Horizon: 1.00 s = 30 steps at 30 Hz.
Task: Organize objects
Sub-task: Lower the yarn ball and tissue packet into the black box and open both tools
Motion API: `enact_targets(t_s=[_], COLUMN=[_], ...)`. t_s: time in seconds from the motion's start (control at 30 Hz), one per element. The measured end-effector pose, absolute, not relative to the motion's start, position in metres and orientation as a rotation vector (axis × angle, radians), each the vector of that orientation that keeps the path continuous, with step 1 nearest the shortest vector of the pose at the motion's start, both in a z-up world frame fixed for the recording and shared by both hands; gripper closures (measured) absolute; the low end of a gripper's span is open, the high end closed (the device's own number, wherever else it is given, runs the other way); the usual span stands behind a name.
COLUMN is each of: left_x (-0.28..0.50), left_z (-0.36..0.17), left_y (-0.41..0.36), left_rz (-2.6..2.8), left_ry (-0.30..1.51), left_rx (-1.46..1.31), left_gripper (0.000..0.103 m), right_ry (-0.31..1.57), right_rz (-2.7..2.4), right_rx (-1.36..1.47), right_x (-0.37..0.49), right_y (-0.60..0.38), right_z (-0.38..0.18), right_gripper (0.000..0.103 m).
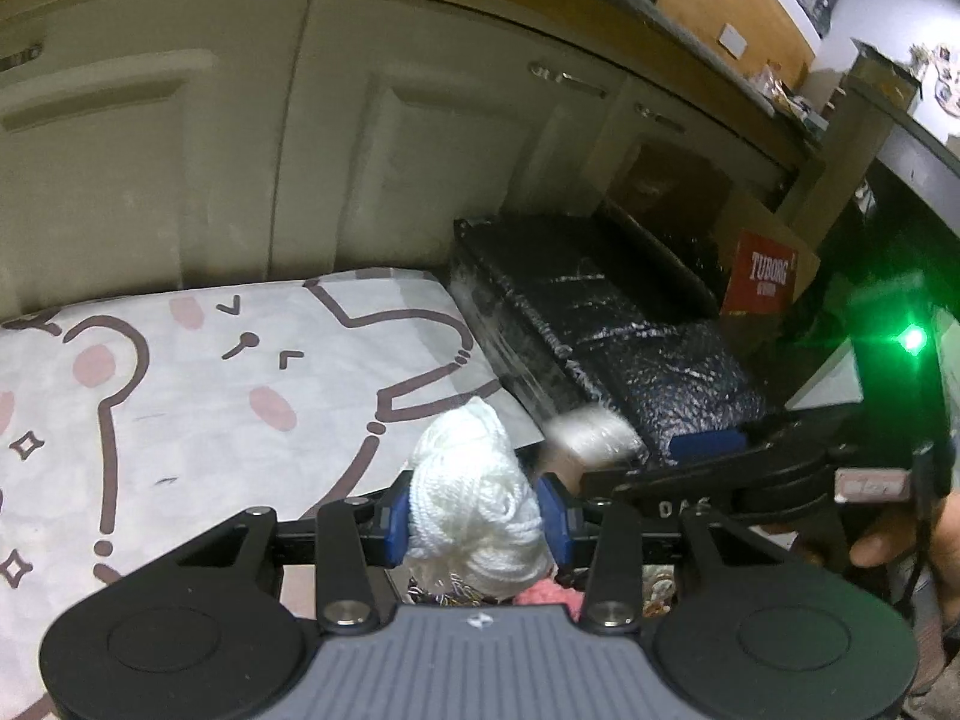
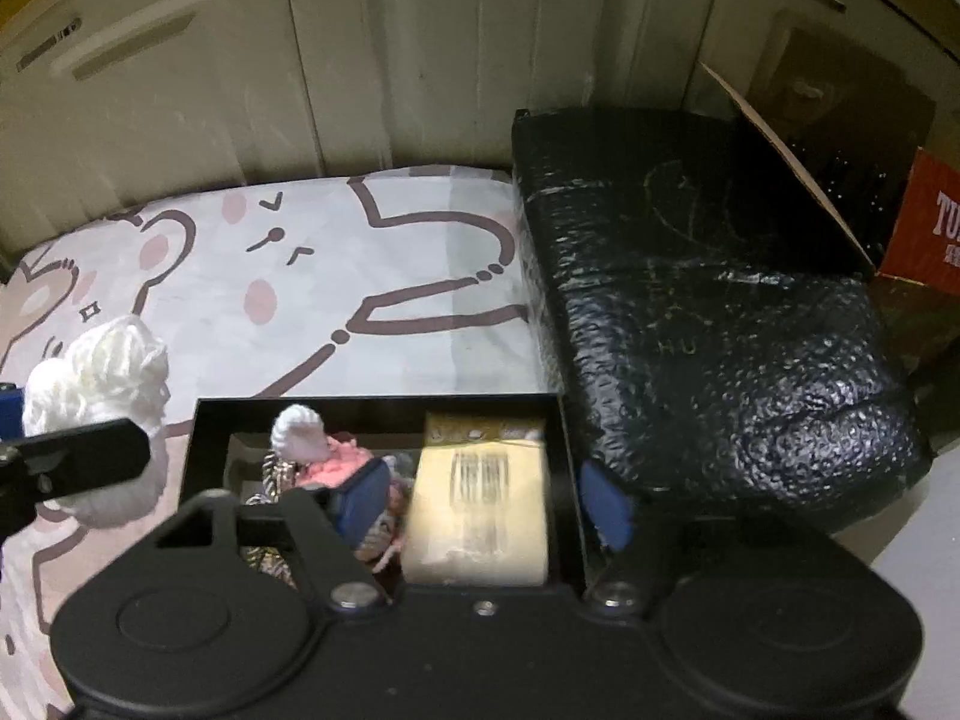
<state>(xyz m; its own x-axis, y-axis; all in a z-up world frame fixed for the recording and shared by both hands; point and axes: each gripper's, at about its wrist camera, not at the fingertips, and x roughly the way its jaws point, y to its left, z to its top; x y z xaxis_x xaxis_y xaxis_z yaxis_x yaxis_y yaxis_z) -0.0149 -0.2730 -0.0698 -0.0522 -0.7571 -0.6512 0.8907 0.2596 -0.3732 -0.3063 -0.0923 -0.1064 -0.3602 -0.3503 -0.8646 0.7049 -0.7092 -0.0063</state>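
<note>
My left tool squeezes the white yarn just above the black box, my right tool hangs open around the tape roll, and loose yarn could snag.

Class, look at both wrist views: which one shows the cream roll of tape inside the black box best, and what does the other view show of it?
The right wrist view. The roll of tape lies in plain sight inside the black box, between the open right tongs. In the left wrist view it is only a pale blur beyond the white yarn.
</note>
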Motion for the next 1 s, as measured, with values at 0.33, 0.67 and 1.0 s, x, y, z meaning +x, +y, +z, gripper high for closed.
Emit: enact_targets(t_s=[0.33,0.67,1.0], left_x=[-0.02,-0.011,-0.029], left_z=[-0.089,-0.09,-0.098], left_y=[-0.29,-0.289,-0.301], left_rz=[-1.383,-1.35,-1.393], left_ry=[0.912,0.912,0.923], left_rx=[0.282,0.273,0.395], left_gripper=[0.056,0.057,0.091], right_ry=[0.425,0.424,0.375], right_rz=[-2.147,-2.147,-2.185], right_rx=[1.225,1.239,1.227], right_x=[-0.317,-0.317,-0.323], right_y=[-0.086,-0.087,-0.087], right_z=[-0.102,-0.102,-0.101], right_gripper=[0.047,0.047,0.064])
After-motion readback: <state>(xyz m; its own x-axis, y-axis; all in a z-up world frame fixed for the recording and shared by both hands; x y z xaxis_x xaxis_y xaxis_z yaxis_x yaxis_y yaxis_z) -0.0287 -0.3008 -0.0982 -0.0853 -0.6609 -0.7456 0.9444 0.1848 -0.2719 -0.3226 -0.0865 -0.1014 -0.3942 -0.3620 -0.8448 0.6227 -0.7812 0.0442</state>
